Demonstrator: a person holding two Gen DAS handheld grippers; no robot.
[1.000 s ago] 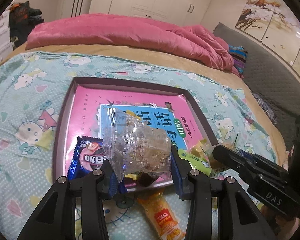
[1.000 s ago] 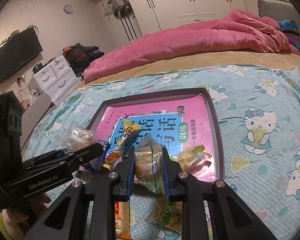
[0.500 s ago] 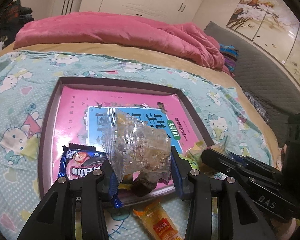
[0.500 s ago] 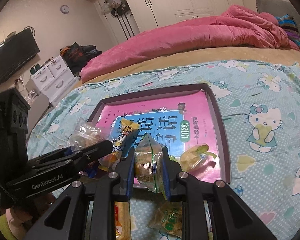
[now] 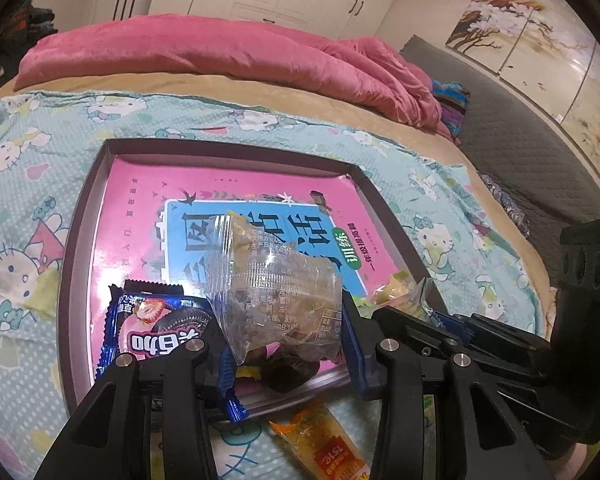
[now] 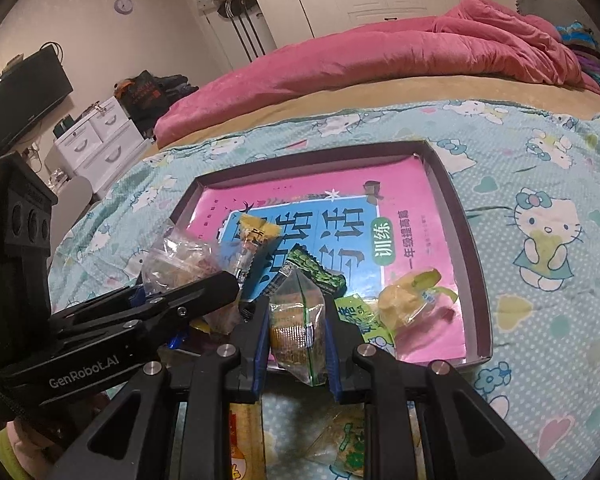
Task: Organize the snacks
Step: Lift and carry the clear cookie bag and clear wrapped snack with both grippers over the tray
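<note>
Two grippers are over the near edge of one shallow tray [image 5: 364, 184] that lies on the bed's cartoon-cat sheet [image 5: 28, 184]. The left gripper [image 5: 284, 332] is clamped on one clear bag [image 5: 276, 280] of brownish snacks, which sticks up between its blue pads above the tray's near rim. The right gripper [image 6: 296, 332] is closed tight on one small clear packet [image 6: 298, 320] with a green edge, holding it upright just at the tray's near edge. One pink and blue book [image 6: 340, 216] covers the tray floor. On it I count one blue cookie pack [image 5: 156, 324] at the left gripper's 10 o'clock, one yellow-topped stick [image 6: 252, 240] and one green wrapper [image 6: 320, 272] around the right gripper's 12 o'clock, and one yellow-green sweet [image 6: 412, 300] at its 2 o'clock, touching a light green packet [image 6: 360, 320] beside it. A dark snack lies under the clear bag; I can't make out what it is. Outside the tray, on the sheet, there are two more: one orange sachet [image 5: 324, 444] at the left gripper's 6 o'clock and one green-printed packet [image 6: 348, 444] at the right gripper's 6 o'clock. One pink duvet [image 5: 220, 52] is heaped at the far end of the bed.
</note>
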